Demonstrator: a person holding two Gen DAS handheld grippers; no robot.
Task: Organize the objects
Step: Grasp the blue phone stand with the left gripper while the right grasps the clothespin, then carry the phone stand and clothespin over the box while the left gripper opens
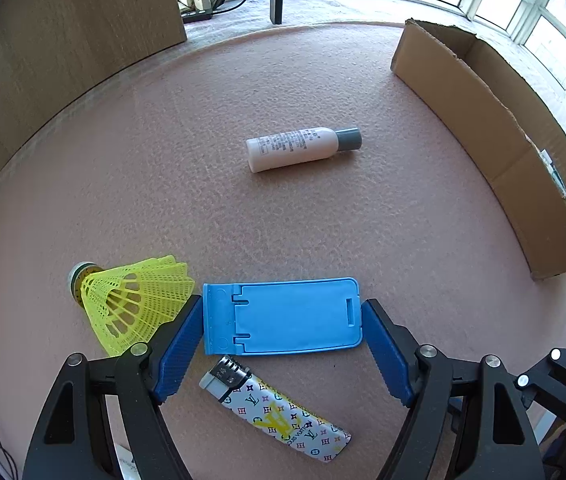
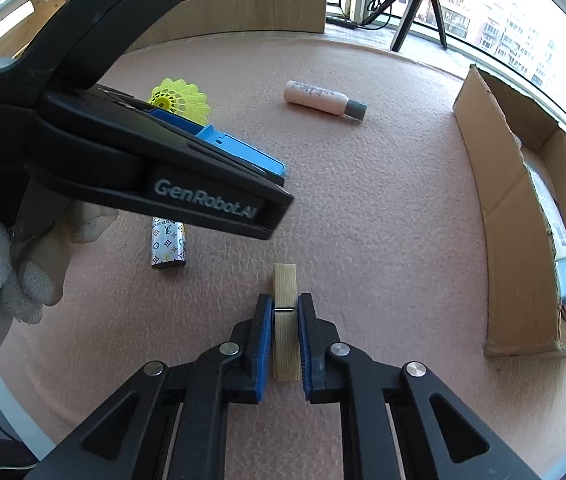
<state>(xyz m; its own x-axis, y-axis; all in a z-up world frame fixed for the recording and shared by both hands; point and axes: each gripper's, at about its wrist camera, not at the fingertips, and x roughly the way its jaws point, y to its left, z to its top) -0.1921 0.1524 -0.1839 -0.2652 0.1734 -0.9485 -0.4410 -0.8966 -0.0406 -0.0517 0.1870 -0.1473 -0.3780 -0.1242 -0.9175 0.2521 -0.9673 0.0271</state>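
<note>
A few items already sit in the cardboard box (image 2: 523, 208). Beside it the right claw (image 2: 285, 344) pinches a clothespin (image 2: 285, 280); farther off, the left claw (image 1: 282, 332) clamps a blue stand (image 1: 283, 316); shuttlecock (image 1: 135, 300), lighter (image 1: 279, 408) and bottle (image 1: 299, 148) remain on the bench (image 1: 323, 232).

The right gripper (image 2: 285, 312) has its blue fingers (image 2: 263, 344) closed on a wooden clothespin (image 2: 285, 292) lying on the pink worktop (image 2: 383, 220), pinching it at the metal spring. To the left, the left gripper (image 2: 239, 160), held by a white-gloved hand (image 2: 11, 264), covers most of a blue plastic stand (image 2: 243, 152). A yellow shuttlecock (image 2: 181, 100) lies behind it and a patterned lighter (image 2: 167, 245) below it. A white bottle (image 2: 323, 100) lies farther off. A cardboard box (image 2: 503, 200) on the right holds a few items.
</note>
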